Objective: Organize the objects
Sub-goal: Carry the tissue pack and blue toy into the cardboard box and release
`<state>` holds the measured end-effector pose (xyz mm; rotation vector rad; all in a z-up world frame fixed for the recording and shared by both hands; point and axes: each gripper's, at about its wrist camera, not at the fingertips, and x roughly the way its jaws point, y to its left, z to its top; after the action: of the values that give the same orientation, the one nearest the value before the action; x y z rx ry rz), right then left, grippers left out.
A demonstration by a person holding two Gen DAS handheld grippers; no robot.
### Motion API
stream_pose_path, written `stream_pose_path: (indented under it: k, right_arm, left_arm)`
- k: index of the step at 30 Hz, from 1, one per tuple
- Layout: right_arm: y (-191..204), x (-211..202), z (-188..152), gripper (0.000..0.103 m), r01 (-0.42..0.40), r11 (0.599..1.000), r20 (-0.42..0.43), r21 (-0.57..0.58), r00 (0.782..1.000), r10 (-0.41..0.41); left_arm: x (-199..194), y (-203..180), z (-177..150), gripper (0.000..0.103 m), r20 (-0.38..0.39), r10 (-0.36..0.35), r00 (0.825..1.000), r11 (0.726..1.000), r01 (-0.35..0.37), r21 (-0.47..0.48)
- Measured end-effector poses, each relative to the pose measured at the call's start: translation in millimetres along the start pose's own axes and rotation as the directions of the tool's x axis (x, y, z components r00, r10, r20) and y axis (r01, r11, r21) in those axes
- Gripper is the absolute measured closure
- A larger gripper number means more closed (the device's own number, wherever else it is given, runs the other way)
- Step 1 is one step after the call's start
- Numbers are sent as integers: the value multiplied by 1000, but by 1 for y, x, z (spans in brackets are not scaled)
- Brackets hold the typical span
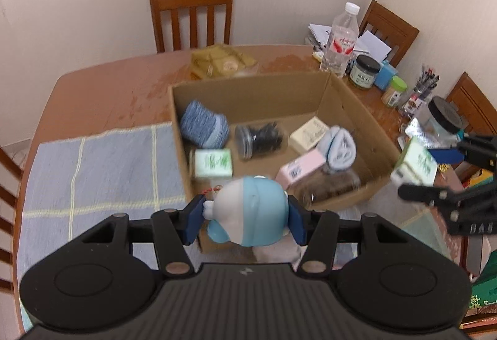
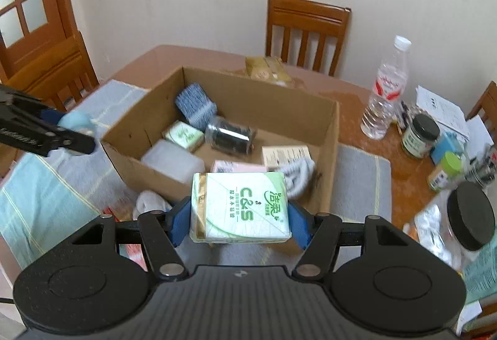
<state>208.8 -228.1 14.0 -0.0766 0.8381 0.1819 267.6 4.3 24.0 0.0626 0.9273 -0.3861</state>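
My left gripper [image 1: 245, 220] is shut on a blue and white toy figure [image 1: 251, 212], held above the near edge of an open cardboard box [image 1: 348, 97]. My right gripper [image 2: 239, 223] is shut on a green and white tissue pack [image 2: 240, 208], held over the box's near right corner [image 2: 329, 184]. The box holds a blue knitted roll [image 1: 203, 124], a dark jar on its side [image 1: 259, 138], another green tissue pack [image 1: 214, 163], a pink box [image 1: 299, 169], a cream box [image 1: 309, 133] and a grey sock [image 1: 340, 149]. The right gripper [image 1: 428, 172] with its pack also shows in the left wrist view.
The box rests on a striped cloth [image 1: 102, 172] over a wooden table [image 1: 102, 91]. A water bottle [image 2: 386, 91], small jars [image 2: 419, 131], a black-lidded jar [image 2: 469, 222], papers and pens crowd the table's right side. A yellow packet [image 1: 220, 60] lies behind the box. Chairs [image 1: 192, 10] surround the table.
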Motion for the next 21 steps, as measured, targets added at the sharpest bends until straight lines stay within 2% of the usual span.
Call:
stream_pose_path:
  k: [8,10,14,21]
  right_arm:
    - [1,10,18,34,2,1000,24,15,1000,-2]
    - [0,14,21,34,0,1000,22,24,1000,-1]
    - [-1,23,25,34,0,999,13,48,1000,0]
    - [4,35,33,34,-17,999,3,34,1000,17]
  left_arm:
    - [28,-1,45,47,68,-14,998,1000,15,-8]
    - [37,1,51,40,75,-24,997,1000,25,-13]
    - [46,6,54,9,65,-15,998,999,18,-49]
    - [45,17,46,6,37,40,998,998,-38,-53]
